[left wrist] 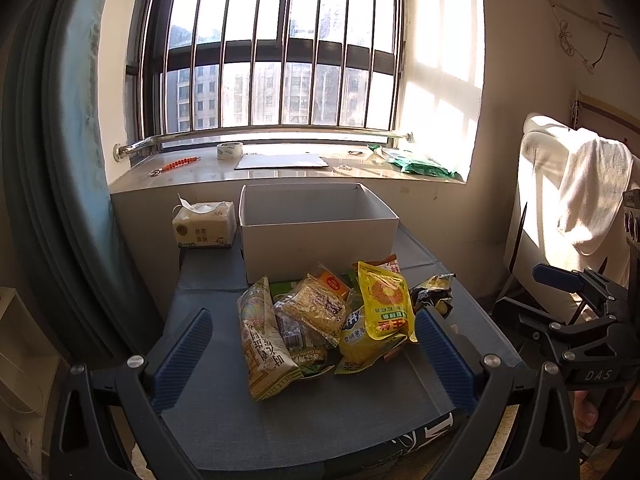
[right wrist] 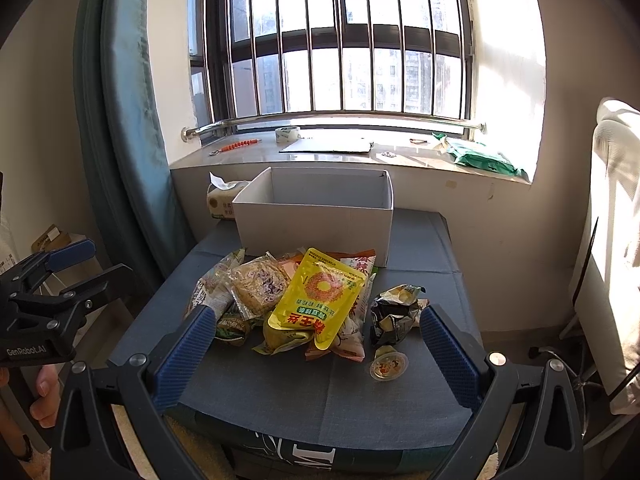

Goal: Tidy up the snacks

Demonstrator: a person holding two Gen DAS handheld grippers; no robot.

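Observation:
A heap of snack packets lies on a grey-blue cloth table. A yellow pouch lies on top, with a noodle pack to its left. A crumpled dark bag sits to the right and a small jelly cup lies in front. Behind the heap stands an empty white box. My left gripper and right gripper hover open before the heap, holding nothing.
A tissue pack stands left of the box. The windowsill holds a tape roll, a flat board and a green bag. A curtain hangs at left, and a chair with a white towel stands at right.

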